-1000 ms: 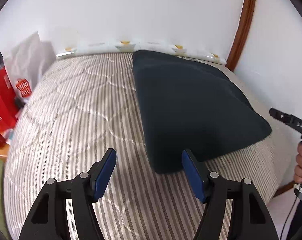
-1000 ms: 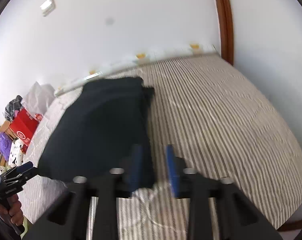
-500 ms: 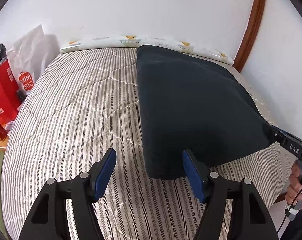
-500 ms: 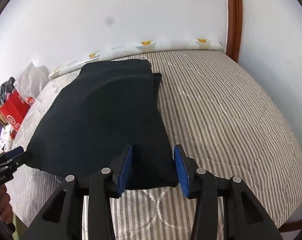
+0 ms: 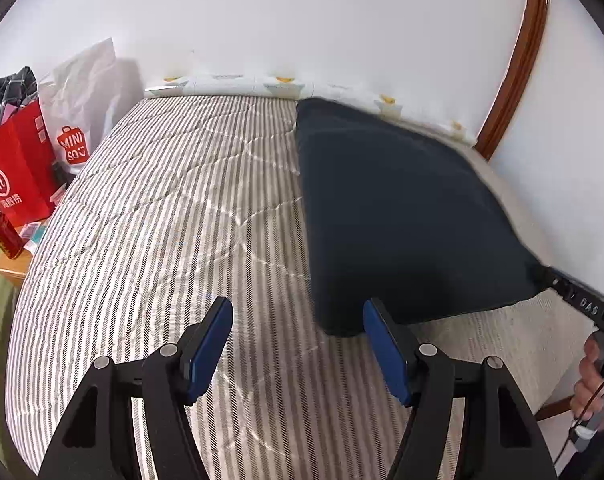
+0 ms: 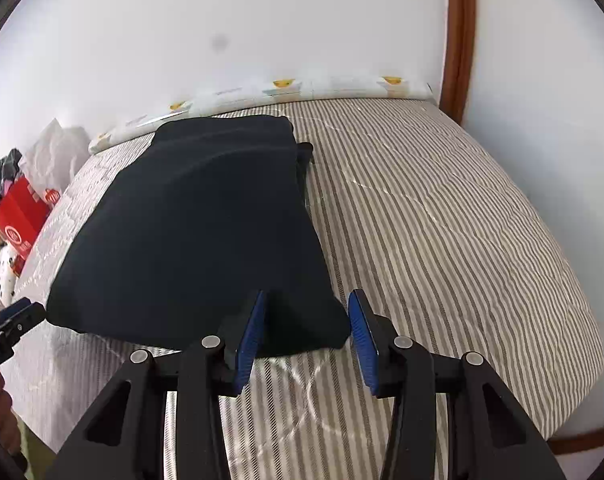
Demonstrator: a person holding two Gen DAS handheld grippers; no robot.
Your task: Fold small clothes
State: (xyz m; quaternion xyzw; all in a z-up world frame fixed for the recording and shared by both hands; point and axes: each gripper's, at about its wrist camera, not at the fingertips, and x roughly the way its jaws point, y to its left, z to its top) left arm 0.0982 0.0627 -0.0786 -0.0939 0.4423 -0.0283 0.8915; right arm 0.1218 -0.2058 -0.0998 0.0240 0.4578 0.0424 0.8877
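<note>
Garment: a dark navy cloth point(image 6: 205, 224) lies folded flat on the striped quilt point(image 6: 442, 232) of a bed, its far edge close to the wall.
Left gripper point(image 5: 297, 354): fingers spread wide, gripping nothing, at the cloth's near left corner (the right pad point(image 5: 386, 354) just beside the hem).
Right gripper point(image 6: 308, 338): partly open, straddling the near right corner without pinching it.
Left side: red shopping bag point(image 5: 17, 176), white Miniso bag point(image 5: 81, 116), red can point(image 5: 3, 236).

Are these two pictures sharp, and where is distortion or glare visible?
Left wrist view: sharp, the striped bedcover bulges from fisheye, sheen on its quilting. Right wrist view: also sharp, the dark garment shows little detail, and the door frame curves.
</note>
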